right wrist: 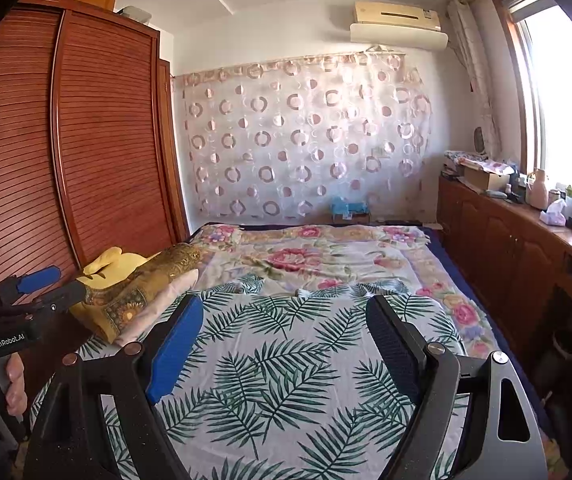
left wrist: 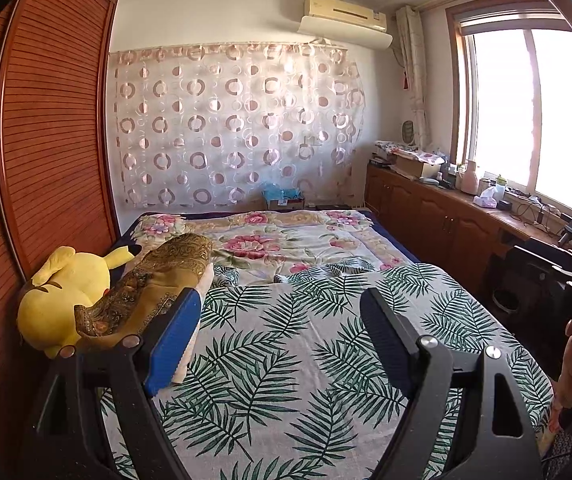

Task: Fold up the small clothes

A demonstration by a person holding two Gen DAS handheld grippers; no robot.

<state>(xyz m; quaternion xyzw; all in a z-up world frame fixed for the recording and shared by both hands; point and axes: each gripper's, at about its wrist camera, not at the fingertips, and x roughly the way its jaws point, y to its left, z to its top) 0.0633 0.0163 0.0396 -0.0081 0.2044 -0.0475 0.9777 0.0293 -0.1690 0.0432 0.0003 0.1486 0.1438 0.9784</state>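
Note:
A stack of folded clothes, topped by a gold patterned garment (left wrist: 154, 288), lies at the left edge of the bed; it also shows in the right wrist view (right wrist: 142, 284) over a pale pink piece (right wrist: 158, 304). My left gripper (left wrist: 282, 312) is open and empty above the leaf-print sheet (left wrist: 305, 360), just right of the stack. My right gripper (right wrist: 286, 316) is open and empty above the same sheet (right wrist: 286, 360). The left gripper also shows at the left edge of the right wrist view (right wrist: 52, 284), open beside the stack.
A yellow plush toy (left wrist: 66, 296) lies against the wooden wardrobe (left wrist: 46, 140) left of the stack. A floral blanket (left wrist: 286, 240) covers the far half of the bed. Wooden cabinets (left wrist: 445, 220) with clutter run along the right under the window.

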